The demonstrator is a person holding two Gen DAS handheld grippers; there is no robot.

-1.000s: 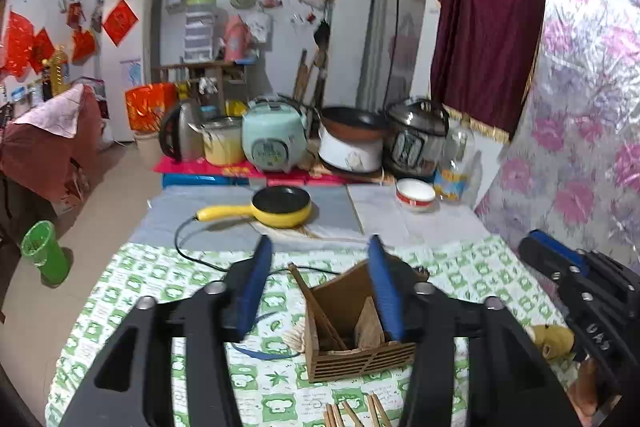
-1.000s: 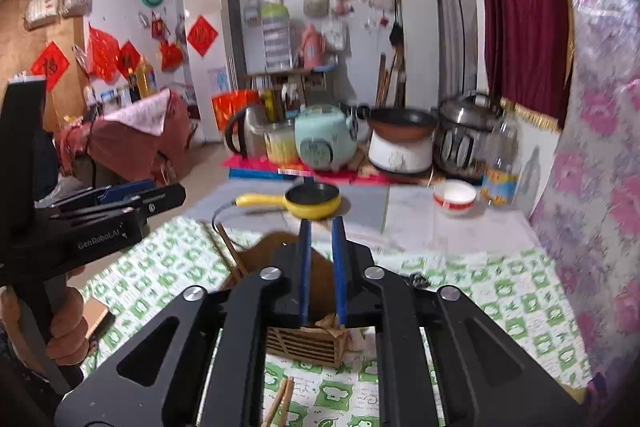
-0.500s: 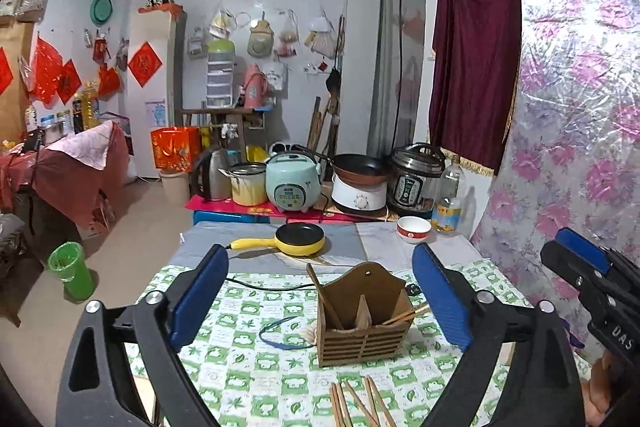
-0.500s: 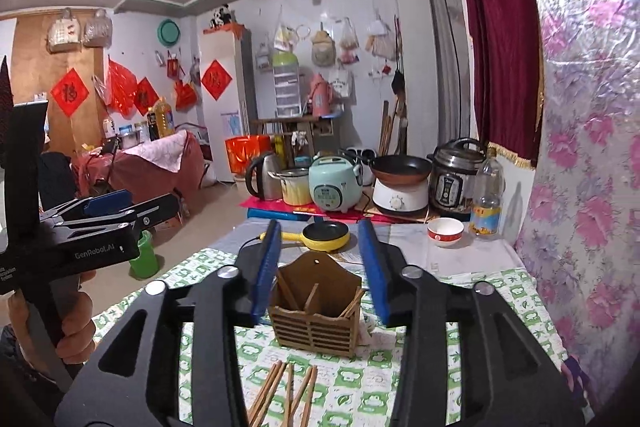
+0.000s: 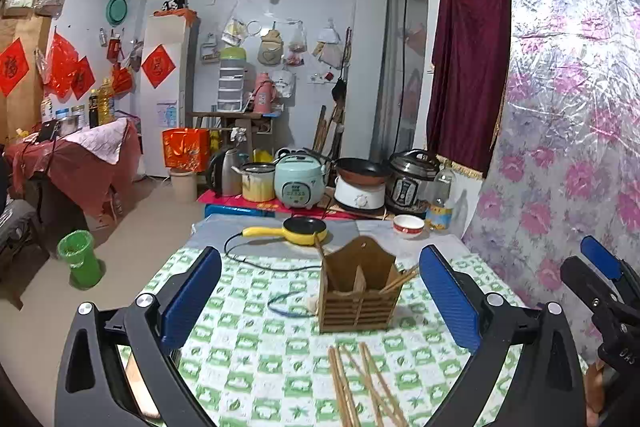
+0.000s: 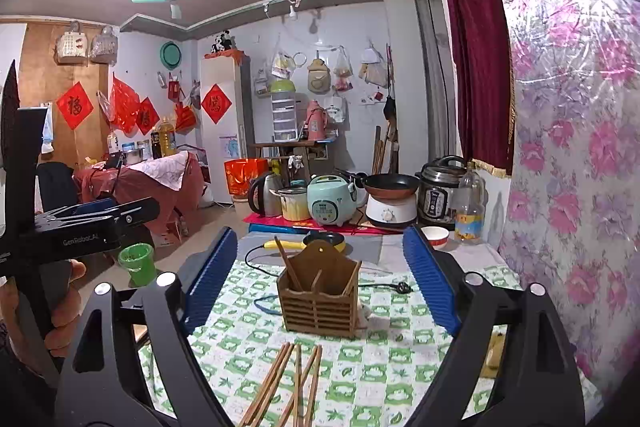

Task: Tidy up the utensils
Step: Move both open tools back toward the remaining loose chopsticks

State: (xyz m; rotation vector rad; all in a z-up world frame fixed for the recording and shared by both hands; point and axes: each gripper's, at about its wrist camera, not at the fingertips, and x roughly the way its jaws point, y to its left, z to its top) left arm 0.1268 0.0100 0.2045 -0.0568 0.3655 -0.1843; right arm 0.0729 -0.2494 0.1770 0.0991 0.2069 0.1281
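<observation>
A: Left wrist view: what did the left gripper (image 5: 320,291) show?

B: Its blue pads stood far apart and were widening, with nothing pressed between them. The wooden utensil holder (image 5: 357,293) stood upright on the green-checked tablecloth (image 5: 248,347), well ahead of the pads, with chopsticks leaning in its compartments.

A: And the loose chopsticks (image 5: 360,383)?

B: They lay in a scattered bundle on the cloth, just in front of the holder, apart from it.

A: Right wrist view: how did the right gripper (image 6: 320,279) stand?

B: Its jaws were opening and empty. The holder (image 6: 319,297) and loose chopsticks (image 6: 288,383) lay ahead; a hand (image 6: 60,311) carried the left gripper (image 6: 84,223) at the left edge.
</observation>
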